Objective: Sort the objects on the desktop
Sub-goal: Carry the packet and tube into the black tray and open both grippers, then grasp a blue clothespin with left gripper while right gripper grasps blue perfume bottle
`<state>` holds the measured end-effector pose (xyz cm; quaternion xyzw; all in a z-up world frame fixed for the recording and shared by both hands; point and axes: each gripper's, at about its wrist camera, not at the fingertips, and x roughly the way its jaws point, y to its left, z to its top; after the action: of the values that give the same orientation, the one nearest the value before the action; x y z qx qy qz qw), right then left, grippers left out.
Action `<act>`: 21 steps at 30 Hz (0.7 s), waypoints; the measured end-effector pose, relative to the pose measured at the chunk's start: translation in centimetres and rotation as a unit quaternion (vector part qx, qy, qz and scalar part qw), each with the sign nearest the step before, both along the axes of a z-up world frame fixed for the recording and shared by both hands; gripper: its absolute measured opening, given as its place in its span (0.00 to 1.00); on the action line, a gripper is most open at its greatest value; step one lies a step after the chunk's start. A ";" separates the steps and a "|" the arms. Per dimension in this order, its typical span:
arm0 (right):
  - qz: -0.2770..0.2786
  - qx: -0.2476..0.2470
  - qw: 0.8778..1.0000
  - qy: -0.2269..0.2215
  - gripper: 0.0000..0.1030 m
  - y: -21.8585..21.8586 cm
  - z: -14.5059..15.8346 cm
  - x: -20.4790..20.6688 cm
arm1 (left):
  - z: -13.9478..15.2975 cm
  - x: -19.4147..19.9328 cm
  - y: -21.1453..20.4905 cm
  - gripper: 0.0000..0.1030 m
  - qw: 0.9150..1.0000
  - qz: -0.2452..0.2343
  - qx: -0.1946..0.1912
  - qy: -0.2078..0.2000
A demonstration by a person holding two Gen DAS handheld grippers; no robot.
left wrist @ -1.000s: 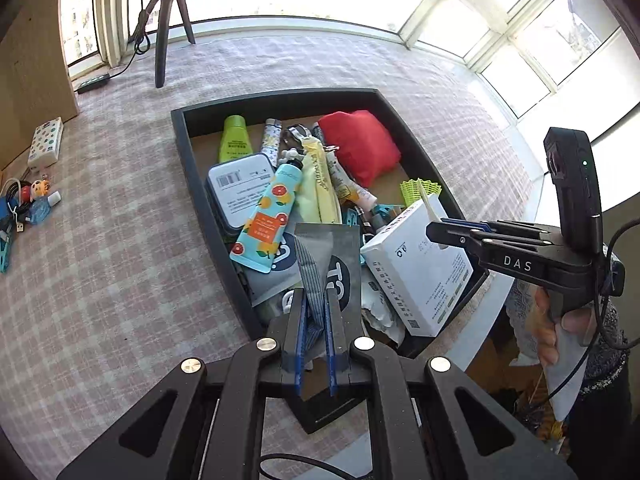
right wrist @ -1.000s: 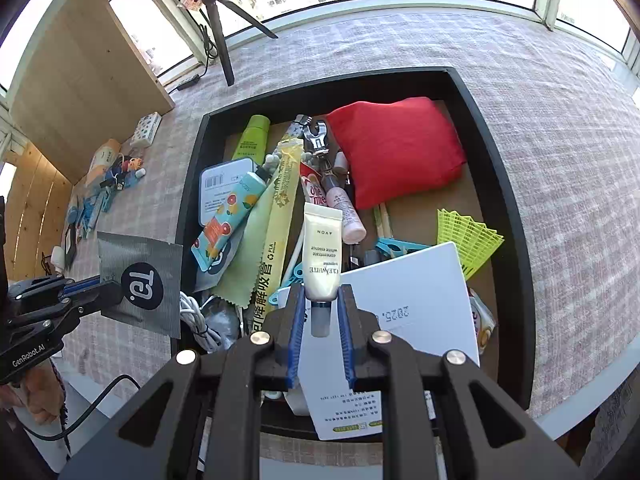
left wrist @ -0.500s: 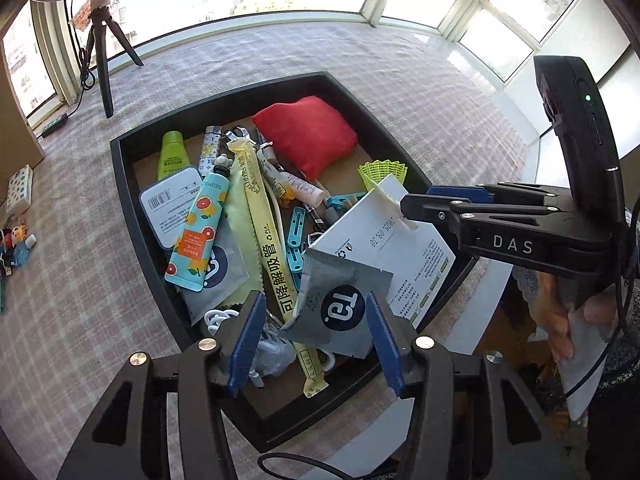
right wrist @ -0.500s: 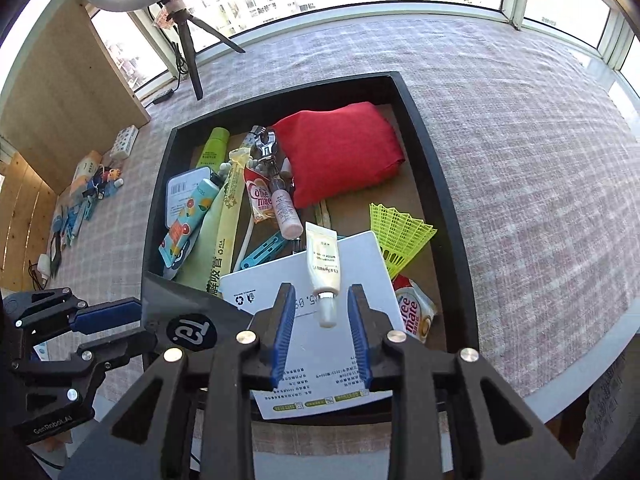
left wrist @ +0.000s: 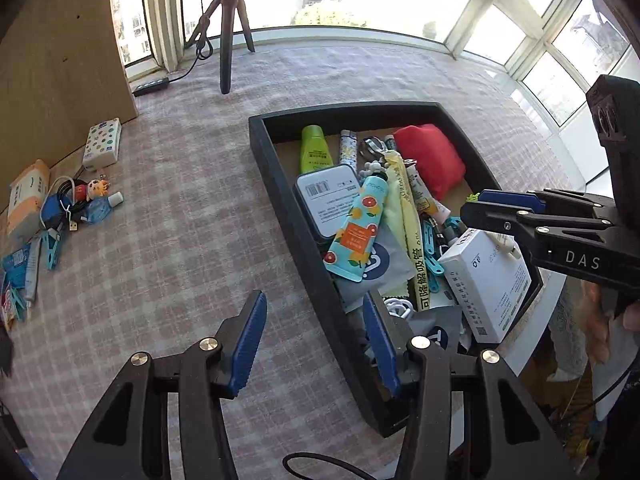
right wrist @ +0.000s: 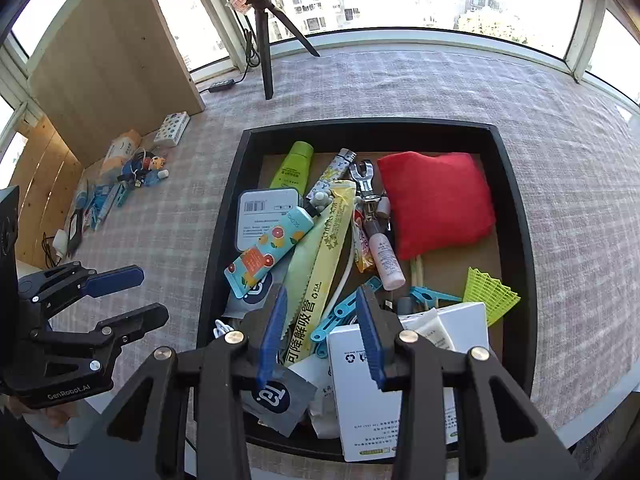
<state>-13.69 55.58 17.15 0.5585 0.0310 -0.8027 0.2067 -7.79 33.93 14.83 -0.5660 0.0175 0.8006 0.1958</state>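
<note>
My left gripper (left wrist: 314,340) is open and empty, hanging over the checked cloth beside the left wall of the black tray (left wrist: 280,208). Over the tray's near end, my right gripper (right wrist: 320,332) also stands open with nothing between its pads. The grey sachet (right wrist: 276,396) lies loose in the tray's front corner. A small white tube (right wrist: 434,330) rests on the white box (right wrist: 368,380). The tray also holds a red pouch (right wrist: 434,200), an orange-print tube (right wrist: 268,254) and a yellow strip pack (right wrist: 324,264). In the right wrist view the left gripper (right wrist: 150,294) shows at the left.
A loose pile of small items (left wrist: 60,208) lies on the cloth at the far left, near a wooden panel (left wrist: 60,60). A tripod (left wrist: 228,40) stands at the back by the windows. The table's front edge runs just behind the tray.
Both grippers opened. The left let go of the grey sachet and the right let go of the white tube, both now lying in the tray. The left gripper swung left over the cloth.
</note>
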 end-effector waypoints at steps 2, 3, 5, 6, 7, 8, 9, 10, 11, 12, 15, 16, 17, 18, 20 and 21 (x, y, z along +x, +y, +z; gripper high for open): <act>0.024 0.000 1.000 0.002 0.34 -2.4 0.1 -0.5 | -0.3 -0.9 -2.6 0.45 1.000 0.026 -0.004 -0.003; 0.038 0.000 0.999 0.003 0.34 -3.7 0.2 -0.7 | -0.4 -1.2 -3.9 0.45 0.999 0.038 -0.007 -0.003; 0.067 0.001 0.998 0.005 0.34 -6.4 0.3 -1.1 | -0.7 -1.8 -6.6 0.45 0.998 0.062 -0.015 -0.001; 0.082 0.003 0.997 0.006 0.34 -7.9 0.2 -1.4 | -0.9 -2.1 -7.8 0.45 0.997 0.072 -0.018 -0.002; 0.098 0.005 0.995 0.008 0.34 -9.4 0.2 -1.6 | -1.1 -2.4 -9.1 0.45 0.996 0.082 -0.020 -0.003; 0.115 0.007 0.993 0.010 0.34 -10.9 0.1 -1.8 | -1.3 -2.7 -10.3 0.45 0.995 0.093 -0.022 -0.003; 0.134 0.010 0.991 0.013 0.34 -12.4 0.0 -2.0 | -1.6 -3.1 -11.6 0.45 0.994 0.106 -0.024 -0.004; 0.153 0.013 0.988 0.014 0.34 -13.9 -0.2 -2.2 | -1.8 -3.4 -12.9 0.45 0.993 0.118 -0.026 -0.005; 0.172 0.017 0.985 0.017 0.34 -15.4 -0.5 -2.4 | -2.1 -3.7 -14.1 0.45 0.991 0.129 -0.028 -0.008; 0.189 0.022 0.981 0.020 0.34 -17.0 -0.7 -2.5 | -2.4 -4.1 -15.3 0.45 0.990 0.141 -0.029 -0.009; 0.241 0.033 0.970 0.027 0.34 -21.4 -1.4 -3.1 | -3.5 -5.1 -18.7 0.45 0.984 0.174 -0.036 -0.015; 0.259 0.036 0.965 0.029 0.35 -22.8 -1.7 -3.3 | -3.9 -5.4 -19.8 0.45 0.982 0.184 -0.039 -0.017; 0.275 0.039 0.960 0.031 0.35 -24.2 -2.0 -3.5 | -4.4 -5.8 -20.7 0.45 0.980 0.193 -0.041 -0.020; 0.290 0.042 0.955 0.032 0.35 -25.5 -2.4 -3.7 | -4.8 -6.2 -21.4 0.44 0.979 0.199 -0.043 -0.023; 0.317 0.049 0.947 0.030 0.35 -27.9 -3.2 -4.3 | -5.7 -6.9 -22.7 0.40 0.976 0.210 -0.045 -0.030; 0.327 0.053 0.943 0.029 0.35 -29.1 -3.7 -4.6 | -6.1 -7.4 -23.3 0.39 0.975 0.215 -0.044 -0.033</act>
<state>-18.32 26.49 13.41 0.5046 0.2600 -0.7038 0.4271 -15.15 10.62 8.70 -0.5907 -0.0757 0.8033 -0.0060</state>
